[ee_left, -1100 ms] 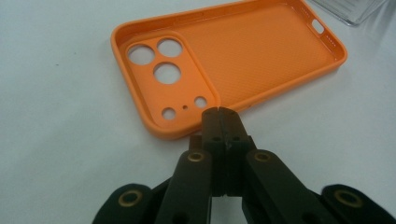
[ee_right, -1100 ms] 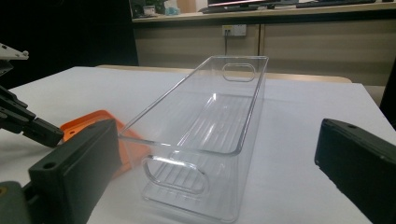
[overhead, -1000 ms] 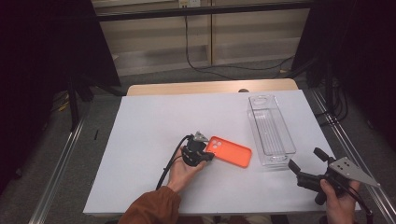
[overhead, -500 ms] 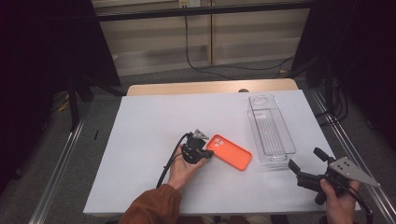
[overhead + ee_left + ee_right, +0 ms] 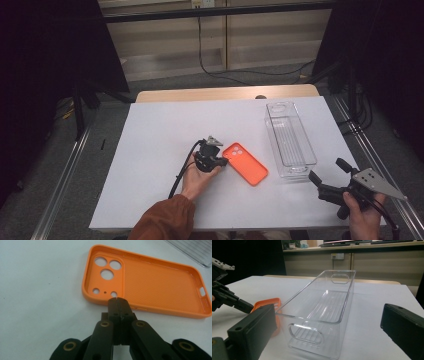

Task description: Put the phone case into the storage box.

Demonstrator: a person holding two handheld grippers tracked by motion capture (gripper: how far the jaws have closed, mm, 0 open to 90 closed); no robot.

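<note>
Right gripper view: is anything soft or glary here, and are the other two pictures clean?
Right gripper view: near fingers blurred; clear bin sharp, with bright glints on its rim. Left gripper view: orange phone case crisp and evenly lit, closed fingers slightly soft. High view: white table bright, surroundings very dark.

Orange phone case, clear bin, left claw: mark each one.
orange phone case [image 5: 160, 287], left gripper view, inner back panel.
clear bin [image 5: 291, 142], high view, ribbed floor.
left claw [image 5: 117, 300], left gripper view, closed tips.
</note>
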